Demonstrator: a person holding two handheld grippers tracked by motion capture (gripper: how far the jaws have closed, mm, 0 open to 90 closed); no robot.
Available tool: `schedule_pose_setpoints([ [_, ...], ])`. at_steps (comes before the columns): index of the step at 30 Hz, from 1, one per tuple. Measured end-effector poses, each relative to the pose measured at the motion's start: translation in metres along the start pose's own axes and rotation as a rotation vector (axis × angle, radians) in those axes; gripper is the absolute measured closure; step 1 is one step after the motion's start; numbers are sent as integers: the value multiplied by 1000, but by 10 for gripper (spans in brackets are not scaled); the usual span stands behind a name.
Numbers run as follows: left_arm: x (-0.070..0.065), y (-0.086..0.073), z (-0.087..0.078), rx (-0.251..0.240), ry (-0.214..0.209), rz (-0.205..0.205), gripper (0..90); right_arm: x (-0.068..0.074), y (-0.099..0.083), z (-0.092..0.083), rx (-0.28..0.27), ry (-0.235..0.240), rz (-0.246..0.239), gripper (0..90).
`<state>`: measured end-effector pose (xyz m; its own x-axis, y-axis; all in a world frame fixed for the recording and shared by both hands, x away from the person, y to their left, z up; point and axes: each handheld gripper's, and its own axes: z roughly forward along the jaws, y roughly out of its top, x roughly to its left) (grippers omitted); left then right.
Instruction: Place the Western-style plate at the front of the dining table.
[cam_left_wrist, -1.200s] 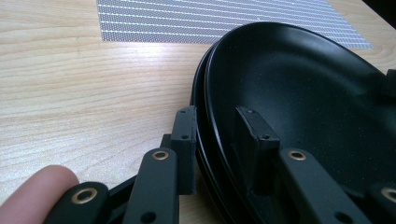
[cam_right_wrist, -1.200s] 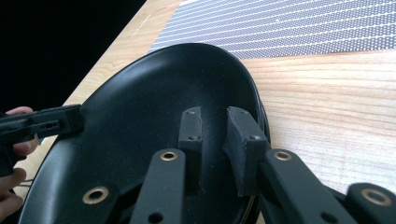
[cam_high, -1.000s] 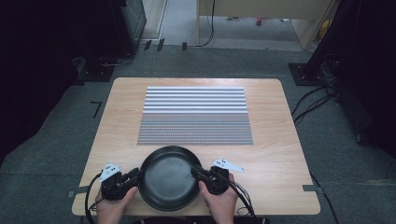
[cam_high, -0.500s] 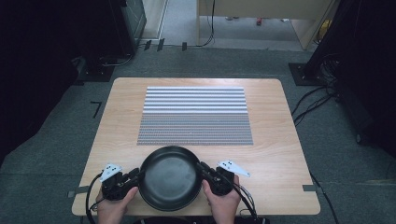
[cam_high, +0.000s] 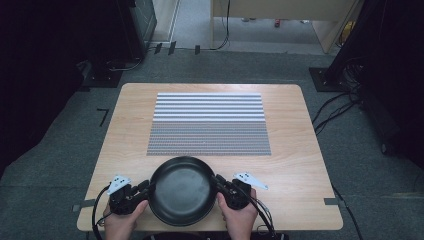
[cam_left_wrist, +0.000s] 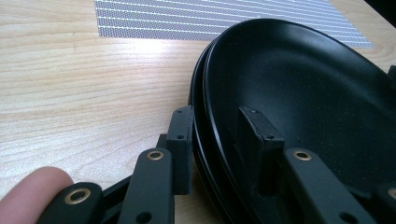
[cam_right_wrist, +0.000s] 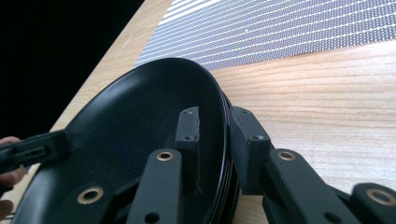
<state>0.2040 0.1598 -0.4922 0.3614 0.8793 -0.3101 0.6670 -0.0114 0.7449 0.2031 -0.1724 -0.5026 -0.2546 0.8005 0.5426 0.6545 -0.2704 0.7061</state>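
Note:
A round black plate is near the table's front edge, and I cannot tell whether it rests on the wood or hangs just above it. Its rim looks layered, as if more than one plate is stacked. My left gripper is shut on the plate's left rim, one jaw inside the dish and one outside. At the opposite rim my right gripper is shut in the same way. The person's hands hold both grippers at the bottom edge.
A grey striped placemat lies flat across the middle of the wooden table, just beyond the plate. Bare wood runs along both sides of the mat. Cables and dark equipment stand on the floor around the table.
The right gripper has shifted slightly to the right and toward the near edge. The plate and the left gripper have hardly moved.

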Motion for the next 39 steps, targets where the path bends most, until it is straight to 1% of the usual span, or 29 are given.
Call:
schedule_pose_setpoints([
  [1, 0, 0, 0, 2, -4, -2, 664, -2, 2, 0, 8, 12, 21, 749],
  [3, 1, 0, 1, 2, -7, -6, 660, -3, 2, 0, 10, 18, 30, 753],
  [4, 1, 0, 1, 5, -11, -12, 656, -5, 3, 0, 15, 26, 52, 757],
  [6, 1, 0, 2, 8, -11, -12, 653, -5, 3, 1, 17, 36, 67, 763],
  [7, 0, -1, 2, 10, -4, -5, 652, -6, 3, 1, 21, 47, 77, 767],
  [8, 0, -1, 2, 10, -4, -5, 651, -6, 3, 1, 21, 47, 77, 767],
  [9, 0, -1, 3, 10, -2, -6, 649, -6, 2, 2, 32, 73, 93, 769],
  [11, 0, -1, 3, 10, -1, -6, 648, -5, 2, 2, 25, 67, 86, 769],
  [16, -2, -1, 4, 8, 10, -2, 640, -5, 3, 3, 28, 68, 97, 764],
  [20, -3, -1, 4, 8, 14, -3, 640, -5, 3, 3, 26, 66, 91, 764],
  [28, -3, -1, 3, 0, 24, -9, 668, -5, 2, 3, 26, 63, 93, 788],
  [29, -2, 0, 2, -3, 19, -23, 677, -6, 2, 4, 26, 63, 99, 799],
  [30, -2, 0, 2, -3, 19, -23, 684, -6, 2, 4, 26, 63, 99, 799],
  [31, 0, -1, 2, -7, 11, -42, 691, -5, 2, 4, 26, 63, 102, 802],
  [32, 1, -1, 2, -9, 6, -51, 695, -5, 2, 4, 26, 64, 104, 804],
  [36, 1, 0, 2, -9, 1, -57, 701, -7, 2, 4, 24, 68, 111, 810],
  [38, 1, -1, 2, -9, 1, -56, 702, -7, 2, 4, 26, 74, 122, 819],
  [39, 2, -1, 2, -11, -2, -62, 704, -9, 1, 4, 24, 81, 135, 825],
])
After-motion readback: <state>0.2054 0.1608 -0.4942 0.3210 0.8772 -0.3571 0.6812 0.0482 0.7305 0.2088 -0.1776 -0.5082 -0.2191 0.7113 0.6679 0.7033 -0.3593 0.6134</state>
